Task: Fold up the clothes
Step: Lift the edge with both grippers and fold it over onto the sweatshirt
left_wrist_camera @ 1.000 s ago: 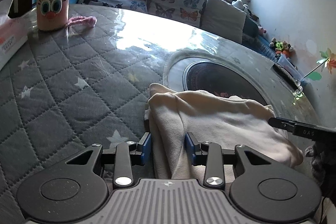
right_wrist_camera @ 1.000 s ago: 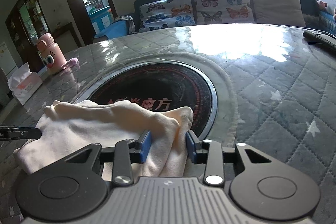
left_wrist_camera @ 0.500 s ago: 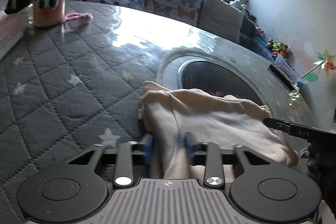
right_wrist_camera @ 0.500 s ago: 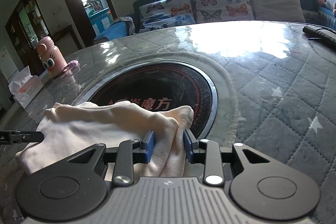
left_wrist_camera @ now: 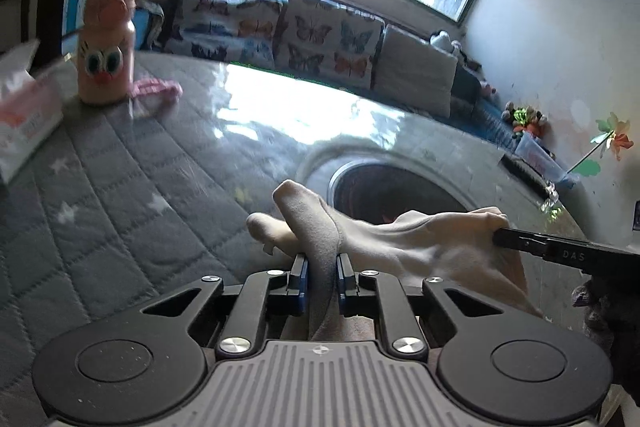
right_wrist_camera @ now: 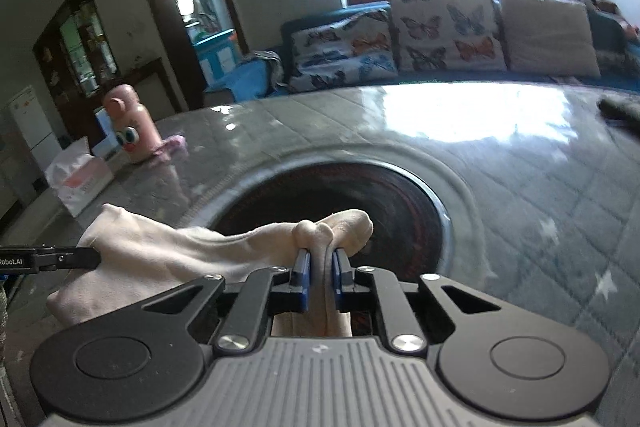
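I've got both grippers, L (left_wrist_camera: 322,265) & R (right_wrist_camera: 320,263), just clamped onto corners of the cream garment (left_wrist_camera: 404,239): soft, light, prob. droopy, so edge grips suit.

**Gripper hardware, both wrists**

Left gripper (left_wrist_camera: 322,277): matte black linkage arms, blue pads, silver screws, round black discs at each side, ribbed grey housing. Right gripper (right_wrist_camera: 320,277): same build. Its finger reads "DAS" in the left view; the left's reads "Robot.AI" in the right view.
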Available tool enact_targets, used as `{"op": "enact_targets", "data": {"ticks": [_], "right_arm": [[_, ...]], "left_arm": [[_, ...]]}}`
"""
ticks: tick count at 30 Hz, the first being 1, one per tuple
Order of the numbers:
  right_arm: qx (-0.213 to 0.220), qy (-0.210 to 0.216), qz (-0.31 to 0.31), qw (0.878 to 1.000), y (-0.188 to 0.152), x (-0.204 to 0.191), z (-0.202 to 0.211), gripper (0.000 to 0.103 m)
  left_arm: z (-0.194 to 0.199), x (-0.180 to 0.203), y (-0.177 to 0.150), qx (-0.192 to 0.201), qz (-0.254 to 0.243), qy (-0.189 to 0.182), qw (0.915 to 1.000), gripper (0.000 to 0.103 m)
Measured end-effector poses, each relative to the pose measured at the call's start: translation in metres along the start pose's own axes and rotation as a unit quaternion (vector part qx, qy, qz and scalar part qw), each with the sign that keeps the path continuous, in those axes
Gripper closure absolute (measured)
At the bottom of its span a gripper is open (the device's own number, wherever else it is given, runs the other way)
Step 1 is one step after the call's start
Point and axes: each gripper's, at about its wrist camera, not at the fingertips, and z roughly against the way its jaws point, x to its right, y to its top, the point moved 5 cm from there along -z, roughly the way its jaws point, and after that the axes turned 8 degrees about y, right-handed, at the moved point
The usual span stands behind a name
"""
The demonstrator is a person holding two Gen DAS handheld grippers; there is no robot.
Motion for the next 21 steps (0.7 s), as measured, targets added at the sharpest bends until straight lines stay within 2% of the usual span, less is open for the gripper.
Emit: {"op": "enact_targets", "data": {"ticks": [8, 21], "right_arm": [[-0.001, 0.038, 0.043, 0.998, 0.033, -0.050, -0.028, 0.093], [-0.013, 0.099, 0.090, 0.991, 0.067, -0.127, -0.107, 0.093]], "left_arm": [[0.028, -0.043, 0.014, 0.029, 0.019, 0.034, 0.9988, 0.089], [0.057, -0.118, 0.025, 0.050, 0.075, 0.105, 0.9904, 0.089]]}}
